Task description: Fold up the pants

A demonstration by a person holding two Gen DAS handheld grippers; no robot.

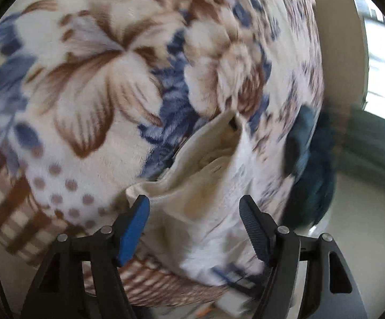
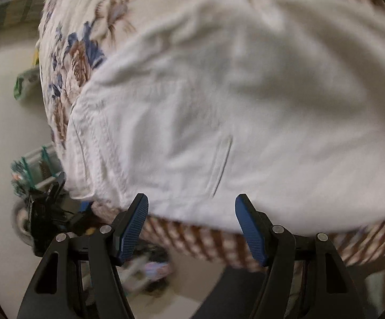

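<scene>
The white pants [image 2: 219,101] were spread over a floral blanket [image 1: 91,74] printed with brown flowers, blue leaves, dots and a checked border, which covered a raised surface. In the right wrist view the pants filled most of the frame, with a stitched band along their left edge and a narrow welt pocket [image 2: 223,164] seen just above the gripper. The right gripper [image 2: 191,226] was held with its jaws apart at a fair width, nothing being pinched between the blue pads [image 2: 132,228]; the lower edge of the pants lay just beyond the fingertips, over the checked border of the blanket. In the left wrist view an end of the pants [image 1: 200,186] was seen with its opening gaping towards the camera and its cloth bunched between the fingers of the left gripper [image 1: 194,220]. The jaws there were likewise parted, and the cloth lay between them, but a press of the pads on it could not be made out. A dark blue-green object [image 1: 309,164], blurred, was seen at the right edge of the blanket. Pale floor [image 2: 3,122] and some cluttered items, too blurred to identify, were visible at the left of the right wrist view.
</scene>
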